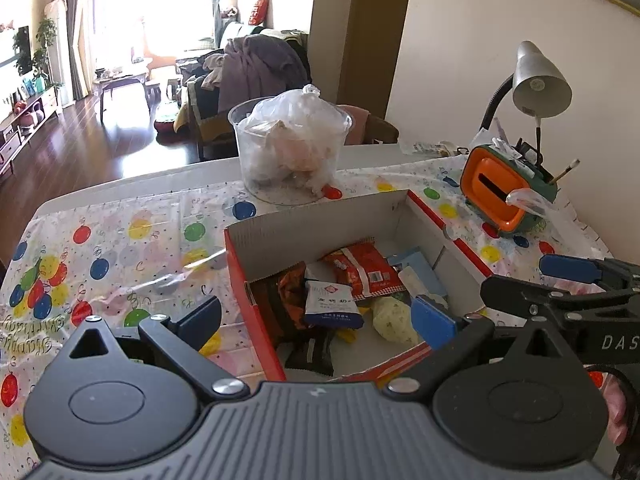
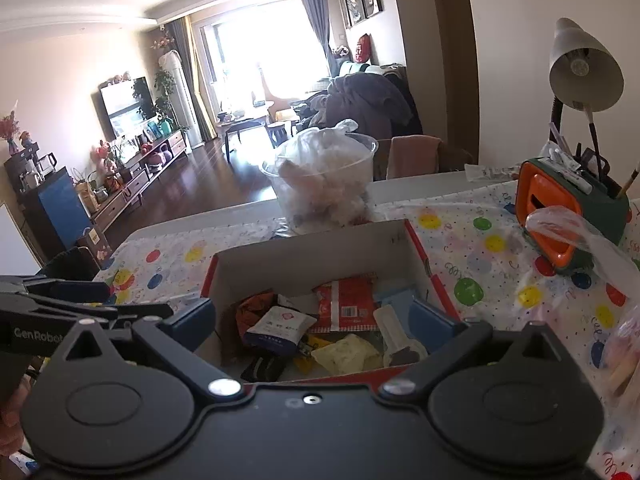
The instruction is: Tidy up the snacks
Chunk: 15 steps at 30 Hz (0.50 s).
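Item: red-sided cardboard box [image 1: 256, 264], white inside, on the balloon-print tablecloth [image 1: 120, 248]; snack packets [image 1: 332, 304] are lying loose within. I am holding the left gripper [image 1: 316, 316] and right gripper [image 2: 316, 320] spread wide, both empty, over it. Step: between picks. Next: choosing one packet, likely the white-and-blue sachet [image 2: 278, 330], and closing squarely.

open right gripper [image 2: 312, 322] over snack box [image 2: 312, 252]
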Tool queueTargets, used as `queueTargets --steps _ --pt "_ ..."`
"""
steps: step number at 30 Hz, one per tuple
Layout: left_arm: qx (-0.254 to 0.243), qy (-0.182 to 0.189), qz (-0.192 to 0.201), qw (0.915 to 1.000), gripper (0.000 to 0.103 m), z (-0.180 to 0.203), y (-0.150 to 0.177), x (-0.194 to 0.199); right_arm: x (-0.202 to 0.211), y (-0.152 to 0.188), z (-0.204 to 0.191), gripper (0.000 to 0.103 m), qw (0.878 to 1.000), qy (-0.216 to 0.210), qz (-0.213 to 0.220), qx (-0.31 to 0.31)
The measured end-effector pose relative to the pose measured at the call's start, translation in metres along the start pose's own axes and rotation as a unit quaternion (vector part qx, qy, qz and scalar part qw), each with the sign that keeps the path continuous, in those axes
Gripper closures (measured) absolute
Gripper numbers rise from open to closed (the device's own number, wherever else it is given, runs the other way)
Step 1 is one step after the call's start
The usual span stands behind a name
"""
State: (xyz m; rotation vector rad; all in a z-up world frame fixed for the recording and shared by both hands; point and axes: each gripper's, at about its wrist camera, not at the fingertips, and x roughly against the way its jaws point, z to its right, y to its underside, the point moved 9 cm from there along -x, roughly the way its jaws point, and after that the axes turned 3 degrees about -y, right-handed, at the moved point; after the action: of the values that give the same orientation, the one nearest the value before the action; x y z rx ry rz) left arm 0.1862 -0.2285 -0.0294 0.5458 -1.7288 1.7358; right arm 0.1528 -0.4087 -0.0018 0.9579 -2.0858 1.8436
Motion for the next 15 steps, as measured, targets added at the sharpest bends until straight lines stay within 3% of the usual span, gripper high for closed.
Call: queueTargets --steps 15 --pt "0.007 -0.006 0.000 1.0000 0.001 -0.0010 0.0044 0.0081 0.0038 0.0029 -0.0004 0.000 1.000 0.004 -0.004 -0.012"
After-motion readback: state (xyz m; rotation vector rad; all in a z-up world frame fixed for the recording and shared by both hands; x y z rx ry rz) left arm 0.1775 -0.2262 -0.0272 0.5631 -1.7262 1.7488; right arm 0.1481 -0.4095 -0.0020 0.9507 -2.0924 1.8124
